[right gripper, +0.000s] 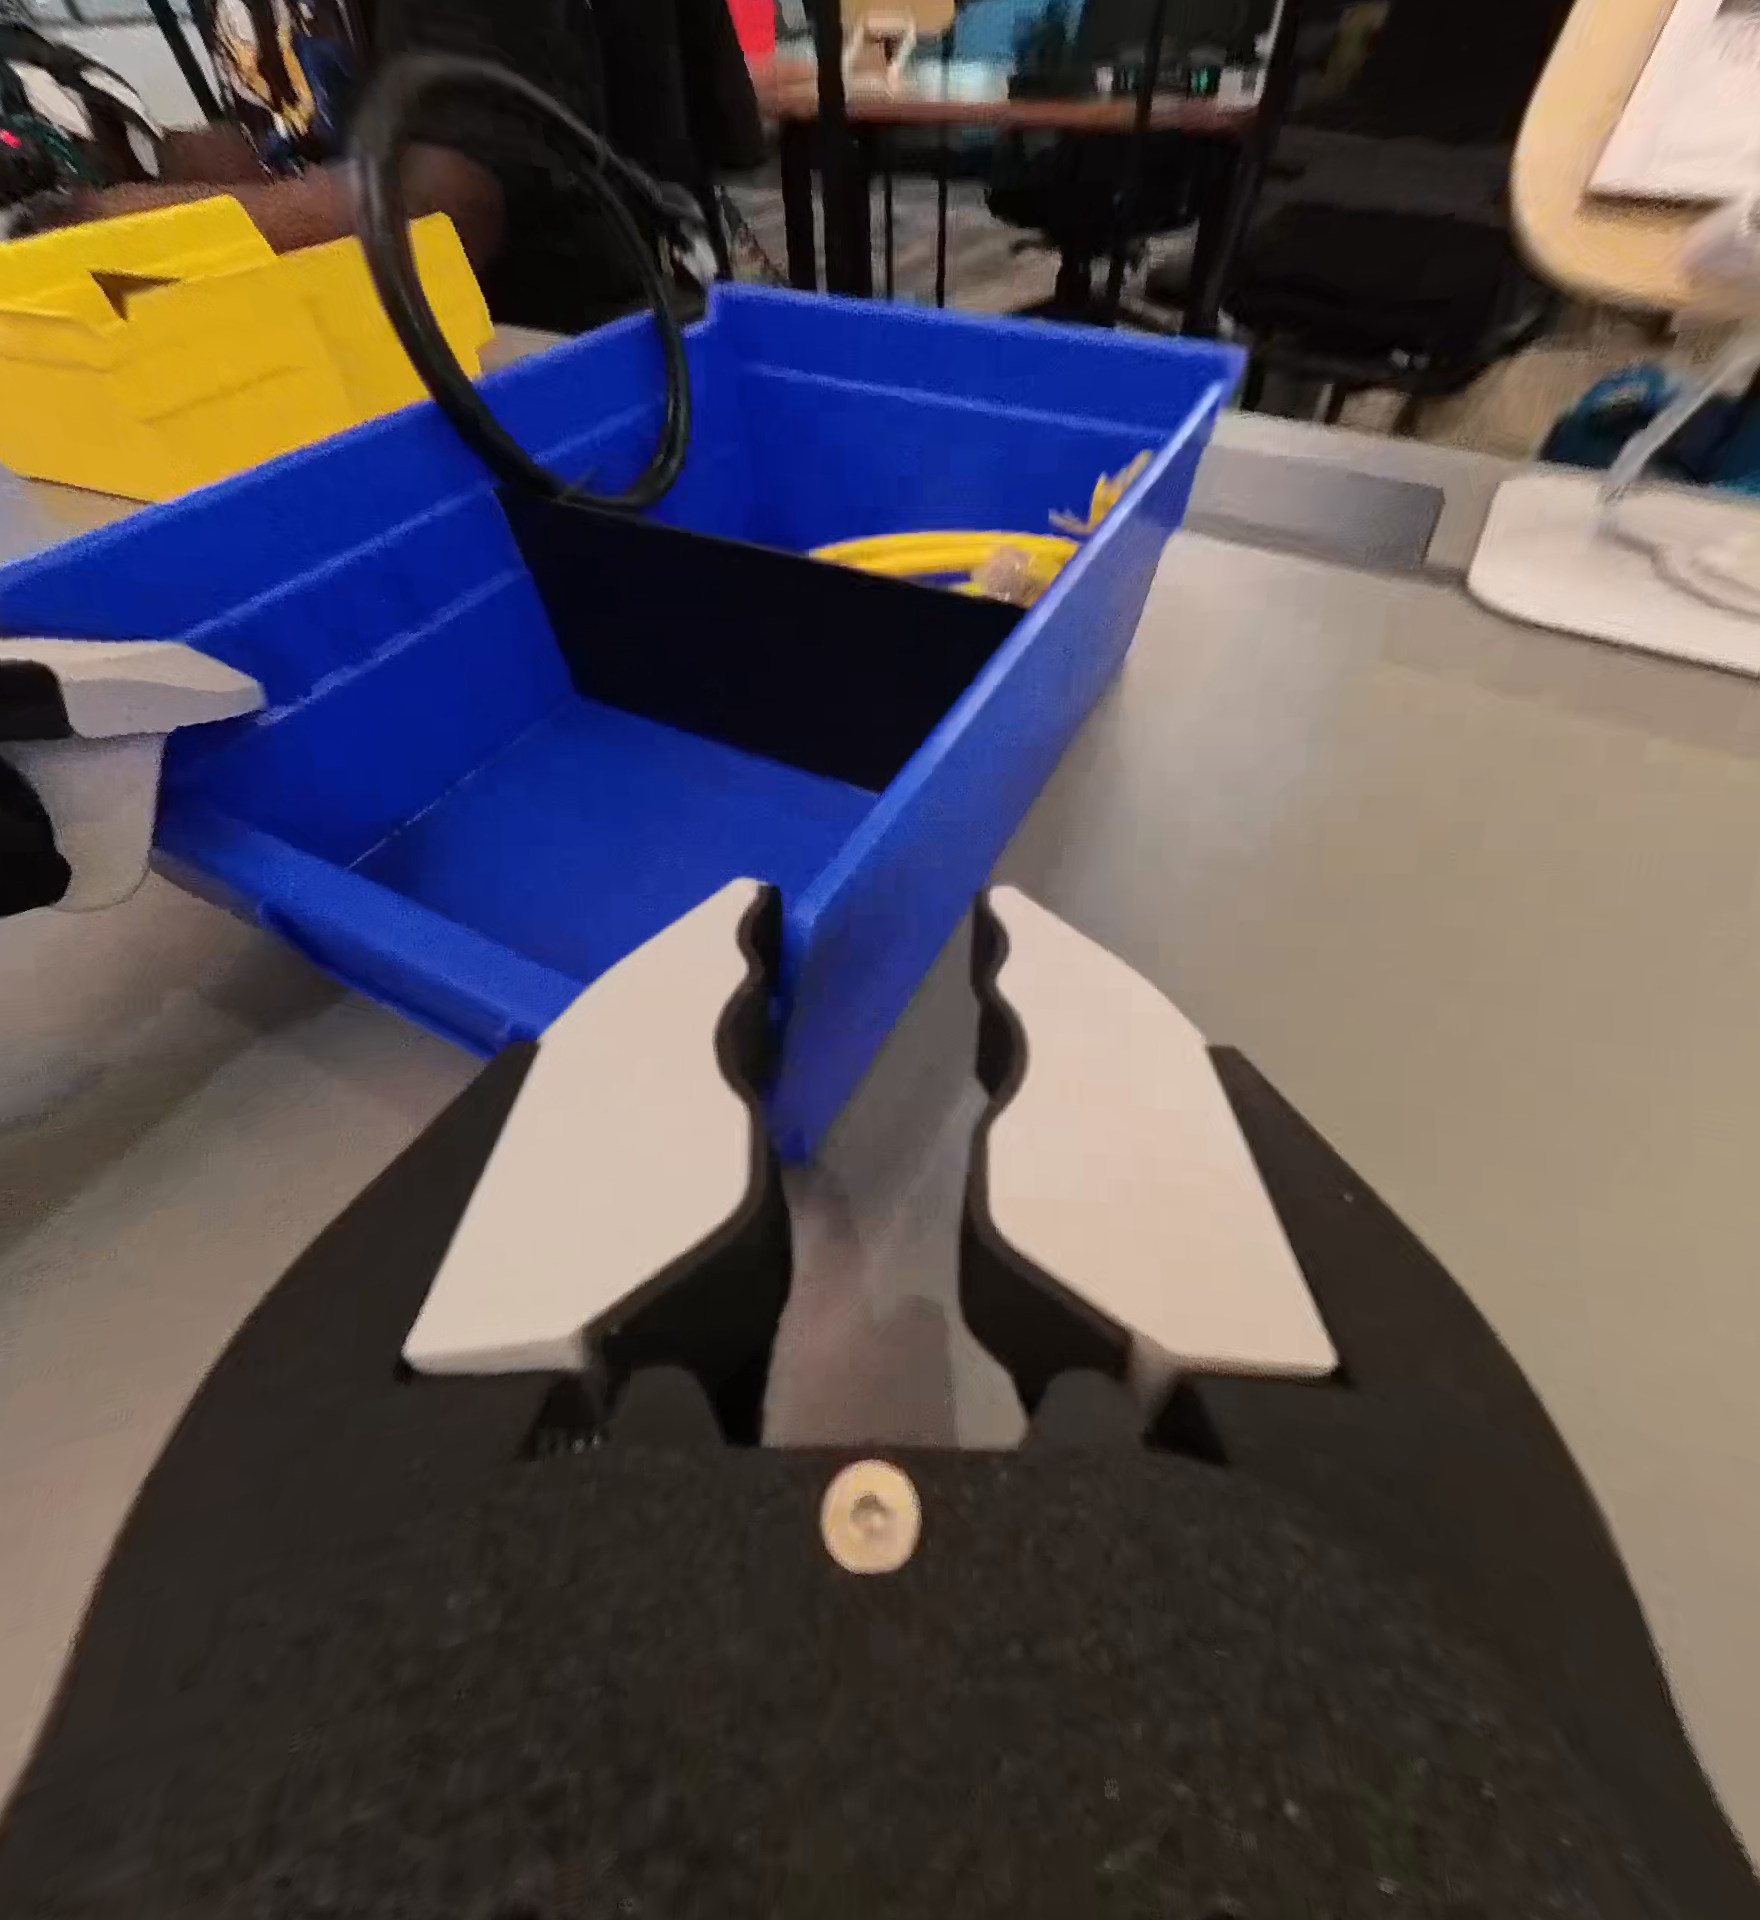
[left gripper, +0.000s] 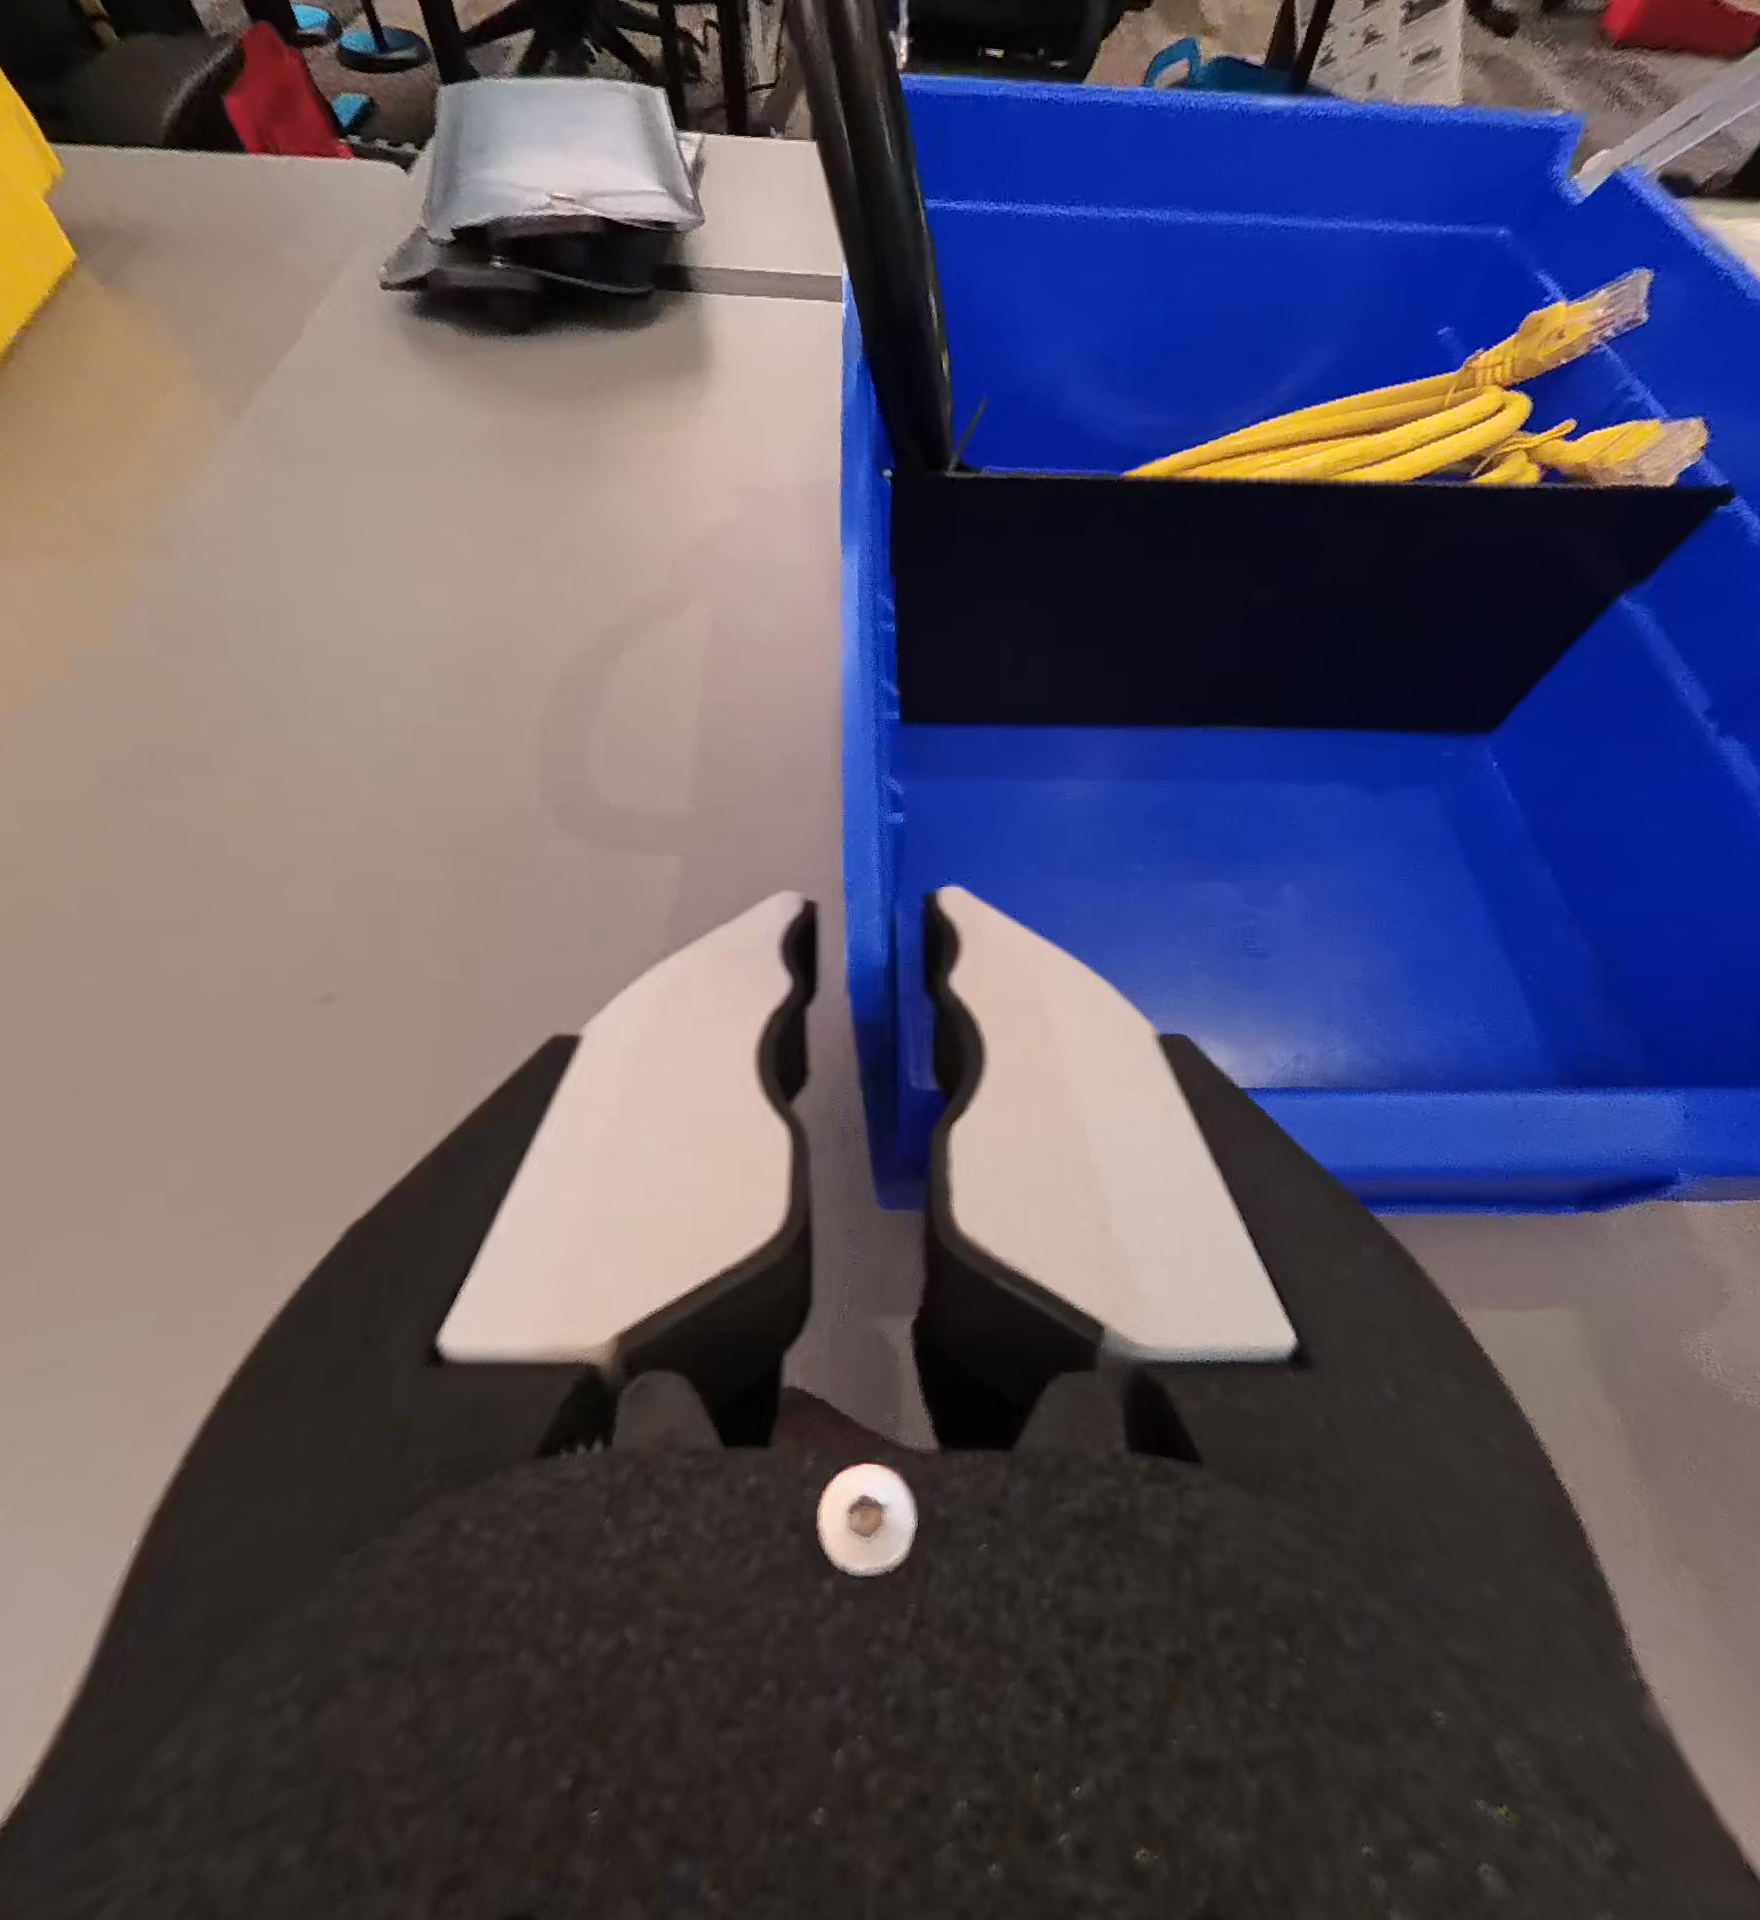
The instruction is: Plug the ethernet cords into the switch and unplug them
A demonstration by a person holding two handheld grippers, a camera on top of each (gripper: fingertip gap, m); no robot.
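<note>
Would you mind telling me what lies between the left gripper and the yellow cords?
A dark divider crosses the blue bin between the left gripper and the yellow cords; the left wrist view shows it.

A workshop or lab: grey worktable [left gripper: 336, 727] with blue [left gripper: 1271, 135] and yellow parts bins [right gripper: 159, 343]; office chairs and desks crowd the top of frame.

Cords [left gripper: 1416, 426] lie in the bin [left gripper: 1219, 135] behind its divider [left gripper: 1271, 603], on the table [left gripper: 336, 727].

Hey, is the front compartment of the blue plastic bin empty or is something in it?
Empty: the blue plastic bin shows bare floor before the black divider; yellow ethernet cords lie behind it.
</note>
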